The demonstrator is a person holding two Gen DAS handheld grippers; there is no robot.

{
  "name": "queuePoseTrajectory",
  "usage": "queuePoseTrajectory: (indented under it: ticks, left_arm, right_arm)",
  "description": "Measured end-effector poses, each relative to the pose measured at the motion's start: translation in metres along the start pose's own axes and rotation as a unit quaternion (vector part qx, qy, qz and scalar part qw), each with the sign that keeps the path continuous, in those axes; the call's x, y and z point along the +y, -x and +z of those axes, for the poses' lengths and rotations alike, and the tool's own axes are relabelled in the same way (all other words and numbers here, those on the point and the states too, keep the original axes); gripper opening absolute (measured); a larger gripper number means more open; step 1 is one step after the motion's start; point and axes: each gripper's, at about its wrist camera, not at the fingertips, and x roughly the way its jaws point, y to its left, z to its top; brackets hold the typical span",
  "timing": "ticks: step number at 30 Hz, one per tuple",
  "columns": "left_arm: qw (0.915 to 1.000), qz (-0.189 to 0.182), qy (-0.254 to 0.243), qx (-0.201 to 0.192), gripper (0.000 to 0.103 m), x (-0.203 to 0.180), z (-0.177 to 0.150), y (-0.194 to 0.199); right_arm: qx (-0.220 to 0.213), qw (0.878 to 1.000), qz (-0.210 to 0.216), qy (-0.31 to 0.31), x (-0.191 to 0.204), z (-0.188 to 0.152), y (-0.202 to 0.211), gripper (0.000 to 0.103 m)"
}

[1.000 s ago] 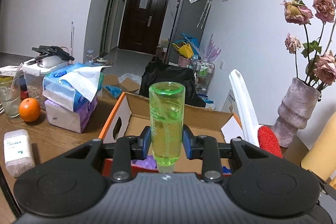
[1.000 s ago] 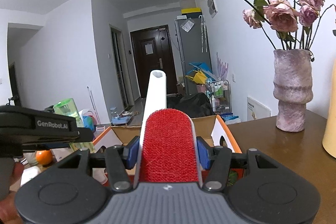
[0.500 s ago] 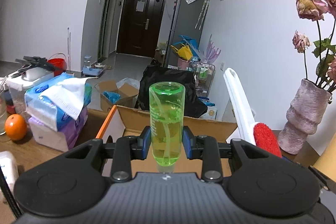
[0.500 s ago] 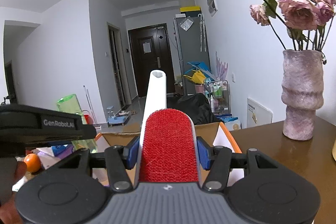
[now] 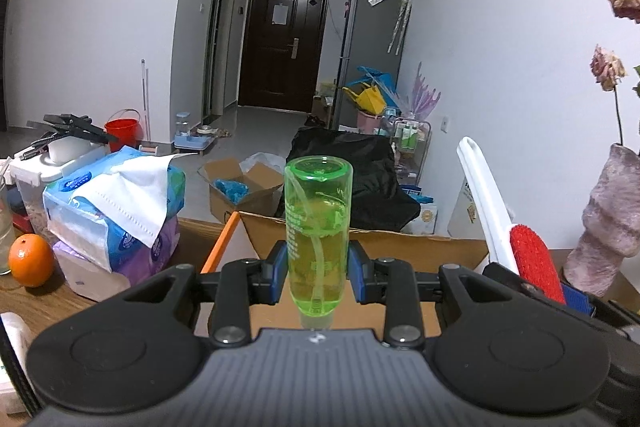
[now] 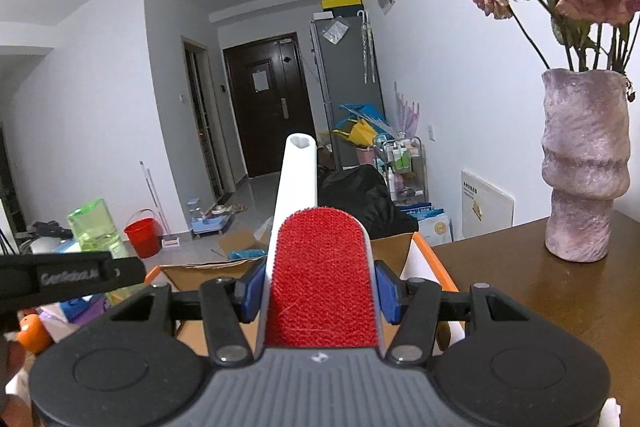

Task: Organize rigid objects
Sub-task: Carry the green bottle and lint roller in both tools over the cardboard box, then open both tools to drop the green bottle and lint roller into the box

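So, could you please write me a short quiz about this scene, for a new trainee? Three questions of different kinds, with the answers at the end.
1. True or false: the left tongs are shut on a green transparent bottle.
2. Multiple choice: what do the right tongs hold? A) an orange B) a lint brush with a red pad and white handle C) a tissue pack
3. Fill in: directly beyond both tongs an open ______ box stands on the wooden table.

Key: 1 true; 2 B, the lint brush; 3 cardboard.
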Motion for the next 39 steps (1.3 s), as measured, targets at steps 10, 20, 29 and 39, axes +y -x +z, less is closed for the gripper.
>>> queuePoseTrajectory:
  ticks: [10,20,29,39]
  left_arm:
    - [0.9995,0.01,-0.02,0.024,0.032,-0.005,-0.01,-0.023]
    - [0.9993,0.036,-0.014,-0.004,0.103,0.003,-0.008,-0.006]
    - [0.9992,0.041,-0.002,0.0,0.103,0.014,-0.005,-0.001]
    - [0.9988,0.048,-0.004,-0.007,0.103,0.018,-0.006,0.019]
  right_arm:
    - [0.033,0.999,-0.013,0.021,0.009,-0.002,-0.028,0.055]
    - [0.057,0.998,-0.029,0.029,0.003,0.0,-0.03,0.098]
    - [0.066,0.997,-0.026,0.035,0.007,-0.001,-0.03,0.103]
    - [0.059,0.996,-0.02,0.056,0.015,-0.004,-0.012,0.103]
